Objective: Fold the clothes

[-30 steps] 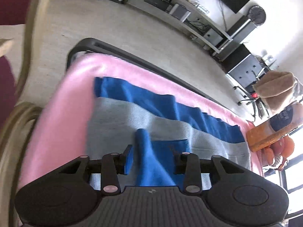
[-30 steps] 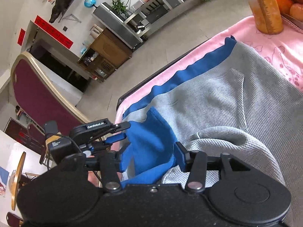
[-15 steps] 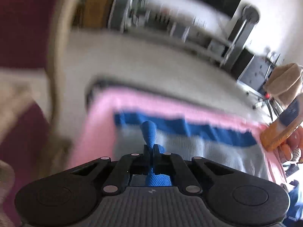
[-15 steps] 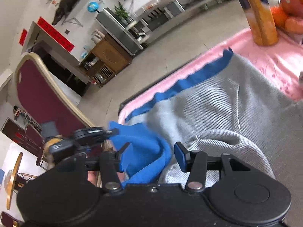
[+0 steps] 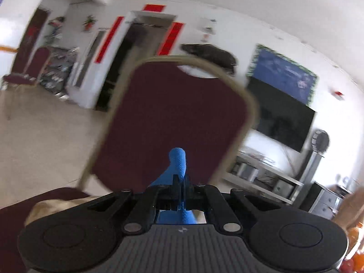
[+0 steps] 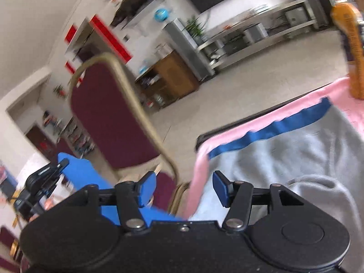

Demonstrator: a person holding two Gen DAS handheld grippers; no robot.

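Left wrist view shows the left gripper [image 5: 179, 185] with its fingers clenched on a fold of blue fabric [image 5: 177, 159], which sticks up past the tips against the maroon back of a chair [image 5: 173, 118]. Below the fingers the cloth drops out of sight behind the gripper body, so where it leads cannot be seen from here. Motion blur smears the doorway, the shelves and the dark screen [image 5: 284, 118] on the far wall.

From the right wrist, the right gripper [image 6: 184, 190] has its fingers opening with no cloth between them; the blue pads stand apart over the near left corner of the bench. A grey garment [image 6: 284, 159] with a blue band along its far edge lies on the pink cloth [image 6: 261, 125] covering the bench. At the left the blue fabric runs from under the right gripper's body out to the left gripper, which pinches it well off the bench beside the chair. An orange bottle [image 6: 350, 45] stands at the far right, blurred and cut off by the frame; its contents cannot be made out.
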